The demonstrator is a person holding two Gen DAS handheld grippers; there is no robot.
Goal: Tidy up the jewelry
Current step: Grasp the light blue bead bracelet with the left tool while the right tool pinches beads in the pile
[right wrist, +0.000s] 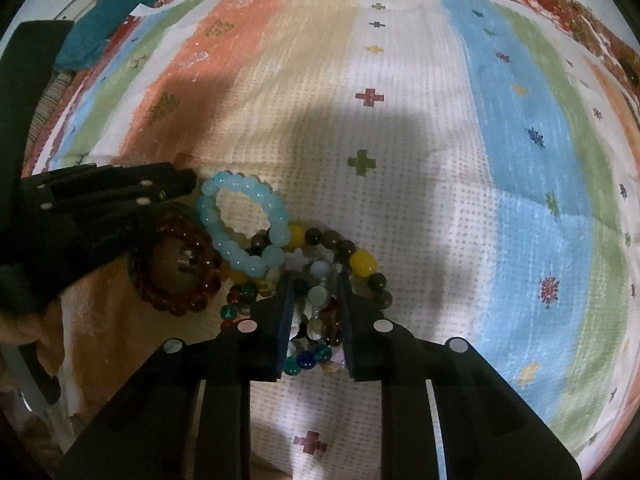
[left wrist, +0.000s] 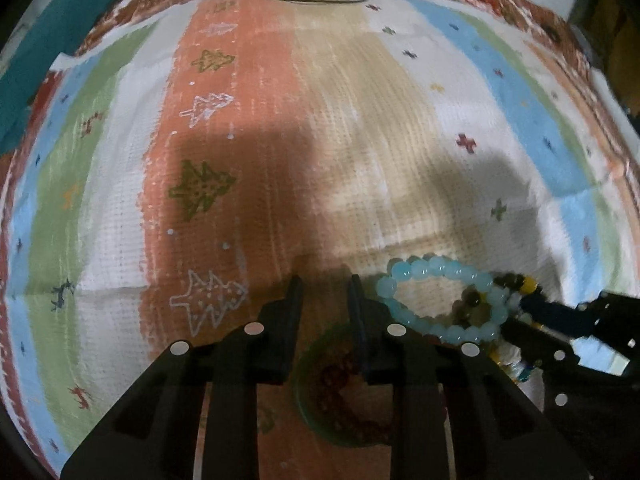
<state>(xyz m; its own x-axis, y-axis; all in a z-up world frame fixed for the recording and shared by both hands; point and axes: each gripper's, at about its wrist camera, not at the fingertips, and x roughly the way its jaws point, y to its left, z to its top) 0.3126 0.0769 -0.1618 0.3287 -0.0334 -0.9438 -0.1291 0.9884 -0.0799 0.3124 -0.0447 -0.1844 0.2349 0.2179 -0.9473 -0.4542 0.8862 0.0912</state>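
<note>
Right wrist view shows a heap of bead bracelets [right wrist: 316, 300] lying on the striped woven cloth [right wrist: 420, 160], its long axis running from near the camera away and to the left, ending in a light blue bead bracelet [right wrist: 240, 224] — glossy, round, laid flat. The right gripper [right wrist: 314, 284] stands with fingers apart, straddling the mixed beads without clamping them. Just left lies a dark red bead bracelet [right wrist: 176, 276], the left gripper [left wrist: 324, 284] above it, fingers apart.
</note>
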